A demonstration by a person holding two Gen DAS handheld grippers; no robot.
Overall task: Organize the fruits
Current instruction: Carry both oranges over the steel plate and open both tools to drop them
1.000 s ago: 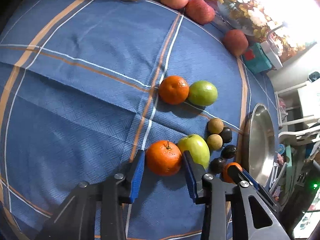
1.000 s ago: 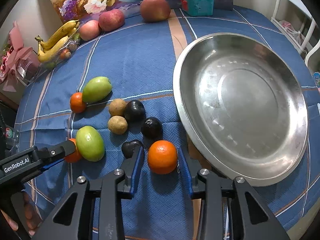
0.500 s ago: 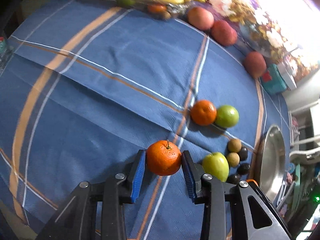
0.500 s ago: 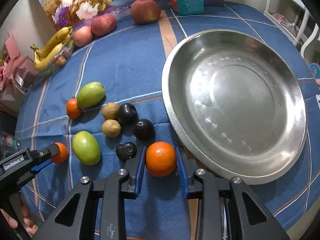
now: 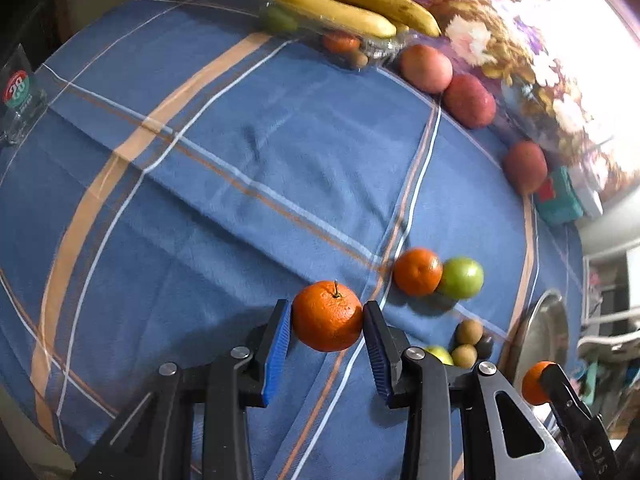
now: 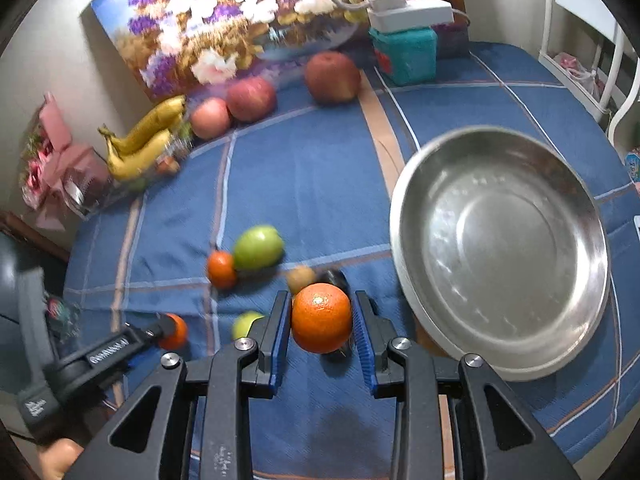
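Note:
My left gripper point(image 5: 327, 326) is shut on an orange point(image 5: 327, 316) with a short stem and holds it above the blue cloth. My right gripper point(image 6: 321, 320) is shut on another orange point(image 6: 321, 318) and holds it raised, left of the steel bowl point(image 6: 500, 256). On the cloth lie a third orange point(image 6: 221, 269) touching a green apple point(image 6: 258, 247), a second green apple point(image 6: 245, 323), brown kiwis point(image 6: 301, 276) and dark plums point(image 6: 335, 278). The left gripper with its orange shows in the right wrist view point(image 6: 172, 331); the right one shows in the left wrist view point(image 5: 538, 383).
Bananas point(image 6: 148, 136) on a clear tray, three red apples point(image 6: 250, 99) and a teal box point(image 6: 404, 56) line the back edge before a flower painting. A pink bouquet point(image 6: 52, 168) stands at the far left. A white rack point(image 6: 600, 40) stands right of the table.
Both grippers have lifted their oranges off the cloth and risen. The fruit on the table has stayed in place.

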